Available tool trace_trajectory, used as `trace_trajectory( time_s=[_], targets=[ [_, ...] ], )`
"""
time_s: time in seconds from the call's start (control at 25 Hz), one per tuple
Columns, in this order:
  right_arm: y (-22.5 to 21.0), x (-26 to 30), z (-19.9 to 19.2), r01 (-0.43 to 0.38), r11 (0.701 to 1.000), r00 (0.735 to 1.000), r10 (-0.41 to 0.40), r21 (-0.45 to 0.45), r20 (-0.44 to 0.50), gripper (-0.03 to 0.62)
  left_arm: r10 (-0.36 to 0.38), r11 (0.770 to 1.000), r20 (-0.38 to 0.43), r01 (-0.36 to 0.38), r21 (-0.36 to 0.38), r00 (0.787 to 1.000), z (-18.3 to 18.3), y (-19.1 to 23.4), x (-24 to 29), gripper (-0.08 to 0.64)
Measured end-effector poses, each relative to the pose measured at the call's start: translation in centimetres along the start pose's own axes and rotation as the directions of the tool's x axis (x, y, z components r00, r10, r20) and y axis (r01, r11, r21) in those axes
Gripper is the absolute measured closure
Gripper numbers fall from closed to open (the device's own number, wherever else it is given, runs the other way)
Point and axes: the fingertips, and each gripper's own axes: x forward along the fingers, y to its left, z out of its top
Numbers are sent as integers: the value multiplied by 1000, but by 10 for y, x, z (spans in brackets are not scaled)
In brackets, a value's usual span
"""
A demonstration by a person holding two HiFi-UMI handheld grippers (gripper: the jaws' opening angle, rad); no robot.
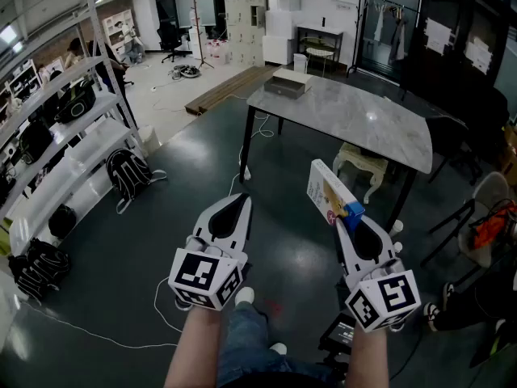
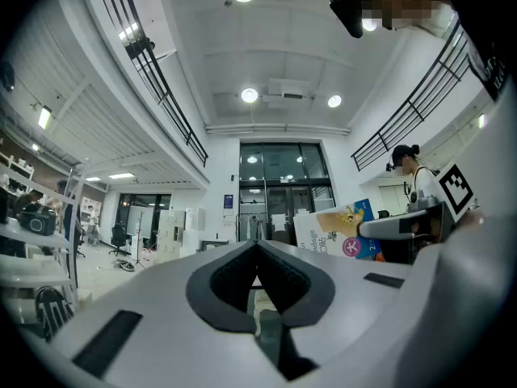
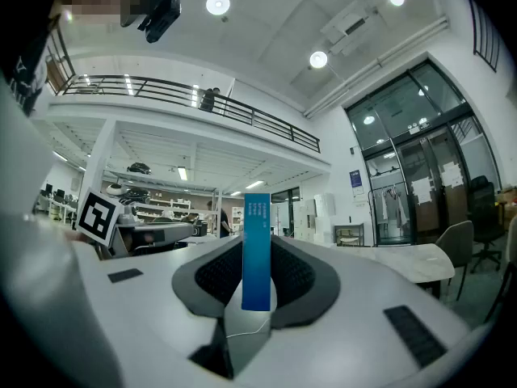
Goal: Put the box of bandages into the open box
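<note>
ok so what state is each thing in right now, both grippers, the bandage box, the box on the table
left gripper: shut, empty
right gripper: shut on the box of bandages
box of bandages: held in the air, short of the table
box on the table: resting there, too small to tell if open

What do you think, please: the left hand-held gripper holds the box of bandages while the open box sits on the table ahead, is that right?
Not the left: the right hand-held gripper holds the box of bandages, as the right gripper view shows.
</note>
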Motion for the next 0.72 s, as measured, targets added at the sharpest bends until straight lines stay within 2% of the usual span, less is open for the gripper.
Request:
trace_trajectory(
  time_s=[0.36,0.72],
  targets=[
    [-21,33,-1,14,1000,1000,-14,-19,-20,492,14,1000,-3,-14,-14,1000,-4,31,25,548],
    [-44,124,-1,38,999,998,-39,-8,-43,492,5,999,-27,-6,-44,1000,-17,102,90,548]
  ],
)
